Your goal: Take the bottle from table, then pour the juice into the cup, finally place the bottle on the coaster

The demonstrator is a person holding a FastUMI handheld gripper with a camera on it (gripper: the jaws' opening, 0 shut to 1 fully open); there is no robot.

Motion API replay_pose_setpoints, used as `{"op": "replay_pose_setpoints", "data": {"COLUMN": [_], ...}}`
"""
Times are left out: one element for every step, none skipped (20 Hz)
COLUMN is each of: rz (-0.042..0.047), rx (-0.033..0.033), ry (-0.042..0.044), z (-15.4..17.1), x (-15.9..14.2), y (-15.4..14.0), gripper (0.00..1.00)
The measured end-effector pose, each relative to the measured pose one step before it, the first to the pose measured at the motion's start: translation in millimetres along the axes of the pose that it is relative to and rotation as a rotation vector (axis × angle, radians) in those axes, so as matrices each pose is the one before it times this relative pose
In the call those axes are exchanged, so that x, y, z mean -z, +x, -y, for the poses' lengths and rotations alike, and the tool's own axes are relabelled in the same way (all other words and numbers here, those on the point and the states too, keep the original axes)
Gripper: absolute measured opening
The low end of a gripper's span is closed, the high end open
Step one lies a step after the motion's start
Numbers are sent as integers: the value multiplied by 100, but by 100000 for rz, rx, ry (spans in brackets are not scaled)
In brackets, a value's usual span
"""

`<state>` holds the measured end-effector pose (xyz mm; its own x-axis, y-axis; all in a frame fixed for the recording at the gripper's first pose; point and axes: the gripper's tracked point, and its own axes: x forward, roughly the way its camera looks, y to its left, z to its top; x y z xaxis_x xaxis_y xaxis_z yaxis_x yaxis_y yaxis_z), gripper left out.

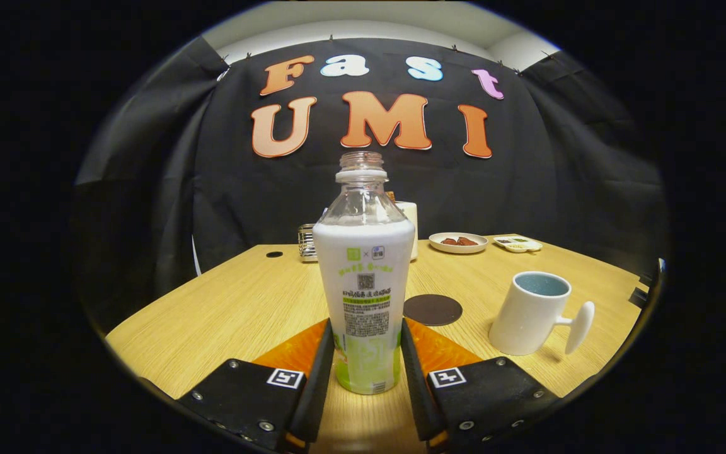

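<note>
Wooden table (pixel 224 302) is spreading out under everything, pale grain, with a small dark hole near its far left part.

Gripper (pixel 366 353) is sitting low over the near table edge, its two black fingers (pixel 320 366) running forward with orange showing behind them and a square marker on each body. The fingers are standing on either side of the bottle's lower half, right up against its label; whether both are actually pressing on it I cannot tell.

Bottle (pixel 364 277) is standing upright between the fingers, its base resting on the table. White-and-green label is wrapping the body, clear shoulder and neck rising above it, cap off, mouth open.

White cup (pixel 530 315) is standing to the right of the bottle and beyond the right finger, well apart from both, its handle pointing right, blue-grey inside showing.

Round dark coaster (pixel 433 309) is lying flat on the table just beyond the right finger, between bottle and cup, touching neither.

Farther back: a small plate (pixel 458 243) holding reddish-brown pieces, a small white tray (pixel 518 243) beside it to the right, a metal rack (pixel 307 243) behind the bottle's left side, and a pale container (pixel 409 221) peeking out behind the bottle's right shoulder.
</note>
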<state>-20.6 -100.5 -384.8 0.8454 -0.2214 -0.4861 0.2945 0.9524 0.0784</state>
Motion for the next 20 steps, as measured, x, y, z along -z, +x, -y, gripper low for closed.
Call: {"op": "replay_pose_setpoints", "data": {"rz": [988,1444,1169,679,120,320,805,114,108,215,65,-265,-22,-125,-274,-471,-347,29,64,-70], "rx": [-1000,-1258,-1961,-2294,-2403,-1708,-1242,-509,-588,-474,-907,-762,-628,-476,-358,-387,-348,-1067,-1125,-970], "ry": [1143,1966,3369,4844,5469,5167,4618,4230,4210,4270,4217,4460,4399,3993,3873,3794,4185,4709,4931,4281], "z": [-19,58,-78,-169,-169,-95,51,49,186,20,55,30,93,25,-6,13,123,-112,-88,-87], "x": [-241,-424,-521,-345,-323,-309,-461,-228,-326,-354,-286,-217,-308,-230,-202,-75,-106,-84,-22,49], "y": [-88,-80,-28,134,92,38,25,40,35,181,212,132,-136,168,60,193,22,128,-68,-33], "gripper": [58,58,58,58,58,58,58,58,58,58,58,58,58,58,57,57,57,57,58,57]}}
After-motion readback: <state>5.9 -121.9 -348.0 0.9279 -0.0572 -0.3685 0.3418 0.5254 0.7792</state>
